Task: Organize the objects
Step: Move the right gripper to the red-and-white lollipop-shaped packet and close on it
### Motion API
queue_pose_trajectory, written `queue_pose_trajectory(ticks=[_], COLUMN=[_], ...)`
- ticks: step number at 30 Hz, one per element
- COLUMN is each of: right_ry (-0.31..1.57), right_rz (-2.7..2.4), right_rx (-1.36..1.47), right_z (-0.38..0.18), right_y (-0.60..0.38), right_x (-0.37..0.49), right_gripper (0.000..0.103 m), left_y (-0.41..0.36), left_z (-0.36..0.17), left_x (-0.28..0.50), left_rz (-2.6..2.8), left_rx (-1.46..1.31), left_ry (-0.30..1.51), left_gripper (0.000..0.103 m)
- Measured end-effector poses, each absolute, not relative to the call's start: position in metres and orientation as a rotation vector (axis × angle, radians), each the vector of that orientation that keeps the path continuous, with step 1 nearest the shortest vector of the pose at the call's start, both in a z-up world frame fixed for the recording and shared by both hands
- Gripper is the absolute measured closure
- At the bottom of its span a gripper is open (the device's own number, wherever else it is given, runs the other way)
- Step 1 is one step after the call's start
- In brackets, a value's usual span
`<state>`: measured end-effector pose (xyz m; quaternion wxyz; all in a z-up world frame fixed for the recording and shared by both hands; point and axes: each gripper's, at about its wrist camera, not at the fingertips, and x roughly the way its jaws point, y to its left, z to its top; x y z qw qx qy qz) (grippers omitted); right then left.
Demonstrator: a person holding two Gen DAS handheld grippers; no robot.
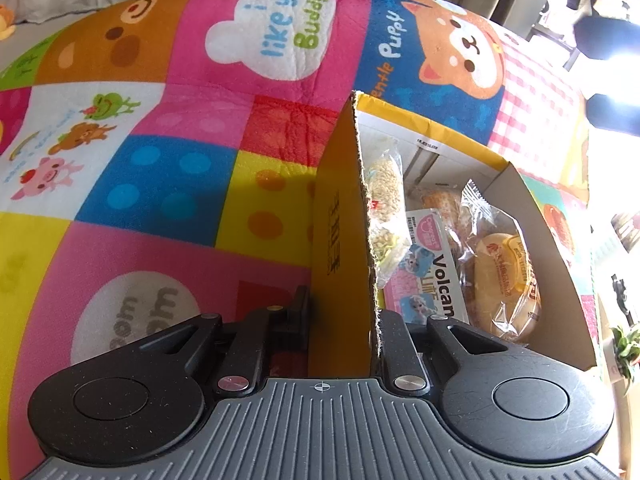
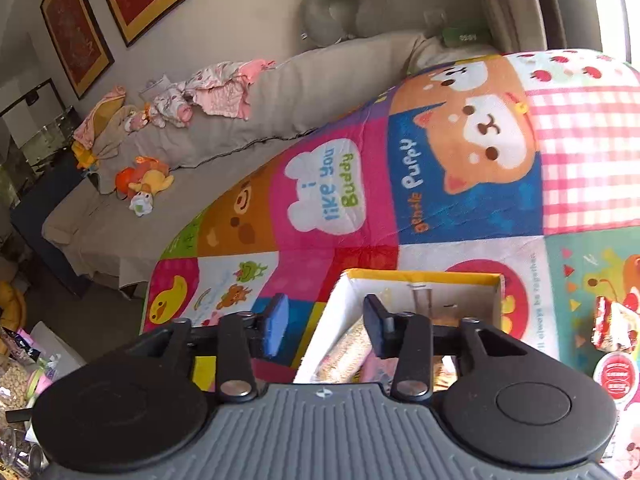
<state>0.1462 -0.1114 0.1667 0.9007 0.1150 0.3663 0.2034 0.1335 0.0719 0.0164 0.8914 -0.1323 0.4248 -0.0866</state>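
Note:
A yellow cardboard box (image 1: 340, 216) stands on the colourful play mat (image 1: 160, 160). It holds a bag of grain snacks (image 1: 386, 200), a pink "Volcano" packet (image 1: 432, 276) and a wrapped bun (image 1: 504, 276). My left gripper (image 1: 340, 316) straddles the box's left wall, one finger outside and one inside, closed on it. My right gripper (image 2: 326, 328) is open and empty above the same box (image 2: 416, 280), its left finger (image 2: 276, 324) outside the wall and its right finger (image 2: 376, 328) over the box's inside.
A red snack packet (image 2: 614, 322) and a round red-lidded item (image 2: 616, 376) lie on the mat (image 2: 332, 184) right of the box. A beige sofa (image 2: 224, 128) with clothes and plush toys runs behind the mat. Clutter sits at the far left.

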Motion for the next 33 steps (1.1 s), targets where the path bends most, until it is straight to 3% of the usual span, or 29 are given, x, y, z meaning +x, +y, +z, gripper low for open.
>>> queue_pose_trajectory(ticks=[5, 19, 33], right_ry=[0.731, 0.819, 0.891], right_rz=[0.337, -0.015, -0.075], right_rx=[0.230, 0.273, 0.232], right_z=[0.168, 0.113, 0.051], right_y=[-0.148, -0.306, -0.324], right_x=[0.140, 0.120, 0.145], right_gripper=[0.047, 0.044, 0.039], left_y=[0.070, 0.050, 0.038], left_z=[0.017, 0.022, 0.021], left_x=[0.133, 0.138, 0.137], left_rz=[-0.168, -0.127, -0.136], left_rx=[-0.273, -0.211, -0.155], left_ry=[0.885, 0.909, 0.909], left_gripper=[0.085, 0.088, 0.088])
